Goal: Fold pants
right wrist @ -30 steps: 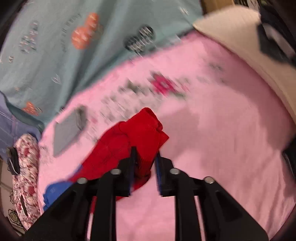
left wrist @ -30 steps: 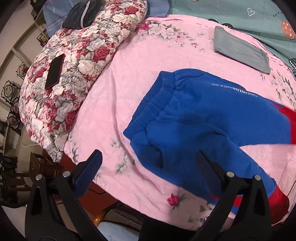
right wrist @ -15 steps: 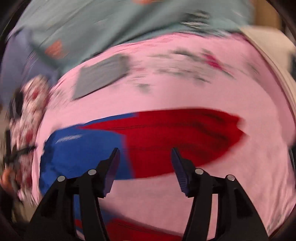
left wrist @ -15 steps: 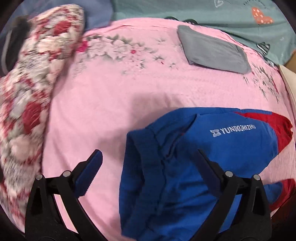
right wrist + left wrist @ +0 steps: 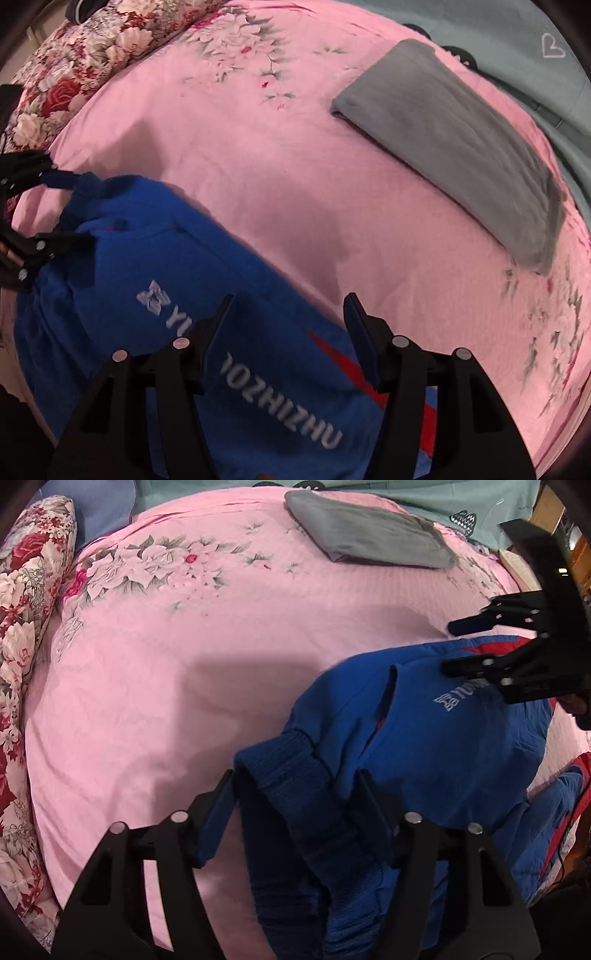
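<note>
my closing left gripper (image 5: 295, 805) straddles the pants (image 5: 424, 746) waistband at lower centre, not yet pinching, while my right gripper (image 5: 288, 328), also closing unclamped, hovers over the blue thigh running lower right.

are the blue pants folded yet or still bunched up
Still bunched: the blue pants lie rumpled on the pink sheet, waistband humped, a leg trailing aside.
</note>
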The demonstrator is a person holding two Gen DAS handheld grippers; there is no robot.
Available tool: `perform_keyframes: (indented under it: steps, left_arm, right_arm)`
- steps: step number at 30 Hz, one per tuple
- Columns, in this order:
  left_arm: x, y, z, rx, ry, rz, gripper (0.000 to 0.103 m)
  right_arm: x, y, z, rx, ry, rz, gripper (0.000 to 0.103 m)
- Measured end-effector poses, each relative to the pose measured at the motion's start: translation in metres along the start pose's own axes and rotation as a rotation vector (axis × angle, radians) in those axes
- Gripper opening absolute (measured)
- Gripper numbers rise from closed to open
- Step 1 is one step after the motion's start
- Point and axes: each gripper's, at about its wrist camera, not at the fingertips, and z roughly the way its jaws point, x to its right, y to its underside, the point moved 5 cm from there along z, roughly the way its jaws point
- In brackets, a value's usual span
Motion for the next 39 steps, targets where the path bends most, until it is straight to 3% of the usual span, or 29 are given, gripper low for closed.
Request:
perform_keyframes:
  steps: [1, 2, 3, 4, 7, 12, 13, 15, 16, 17, 19, 20, 24, 28, 33, 36, 39]
  left_arm:
    - [-0.001, 0.0, 0.0, 0.006, 0.012, 0.0, 0.058]
    - [-0.002, 0.0, 0.0, 0.014, 0.021, -0.002, 0.056]
    - [-0.004, -0.001, -0.001, 0.027, 0.03, -0.007, 0.055]
    - [-0.005, -0.003, -0.003, 0.036, 0.032, -0.011, 0.052]
    - [-0.015, -0.01, -0.01, 0.075, 0.023, -0.025, 0.045]
    - [-0.043, -0.037, -0.013, 0.131, -0.031, -0.104, 0.046]
    - [-0.05, -0.039, -0.009, 0.121, -0.037, -0.116, 0.052]
    - [-0.057, -0.038, 0.0, 0.09, -0.08, -0.117, 0.071]
    - [-0.058, -0.035, -0.002, 0.091, -0.11, -0.108, 0.081]
    - [-0.058, -0.033, -0.009, 0.104, -0.125, -0.098, 0.083]
    - [-0.059, -0.028, -0.032, 0.15, -0.187, -0.084, 0.085]
    - [-0.06, -0.024, -0.042, 0.168, -0.196, -0.085, 0.085]
    - [-0.035, 0.0, -0.075, 0.197, -0.013, -0.11, 0.085]
    - [0.02, 0.04, -0.062, 0.109, 0.089, 0.0, 0.085]
    - [0.035, 0.077, -0.023, -0.031, -0.015, 0.023, 0.085]
    - [0.038, 0.079, -0.023, -0.037, -0.029, 0.026, 0.085]
    - [0.038, 0.08, -0.024, -0.057, -0.045, 0.01, 0.084]
  right_arm:
    - [-0.001, -0.002, 0.002, 0.002, -0.031, 0.012, 0.045]
    - [-0.004, -0.005, 0.002, 0.004, -0.054, 0.012, 0.024]
    - [-0.006, -0.007, 0.001, -0.003, -0.063, 0.011, 0.012]
    - [-0.007, -0.01, -0.001, -0.011, -0.056, 0.021, 0.009]
    - [0.0, -0.03, -0.014, 0.053, -0.04, 0.082, 0.009]
    - [0.004, -0.074, -0.028, 0.152, 0.0, 0.115, 0.012]
    - [0.003, -0.085, -0.019, 0.135, 0.016, 0.126, 0.015]
    - [0.005, -0.088, 0.0, 0.06, 0.051, 0.145, 0.038]
    - [0.007, -0.088, 0.006, 0.028, 0.091, 0.158, 0.04]
    - [0.009, -0.085, 0.002, 0.032, 0.108, 0.172, 0.04]
    - [0.012, -0.07, -0.025, 0.096, 0.065, 0.221, 0.054]
    - [0.015, -0.056, -0.04, 0.124, 0.036, 0.245, 0.055]
    - [0.021, 0.016, -0.083, 0.145, 0.011, 0.318, 0.055]
    - [0.018, 0.113, -0.094, 0.056, 0.056, 0.383, 0.055]
    - [0.026, 0.213, -0.104, -0.017, 0.055, 0.622, 0.055]
    - [0.05, 0.244, -0.118, 0.034, 0.101, 0.771, 0.057]
    - [0.103, 0.265, -0.131, 0.134, 0.175, 0.964, 0.06]
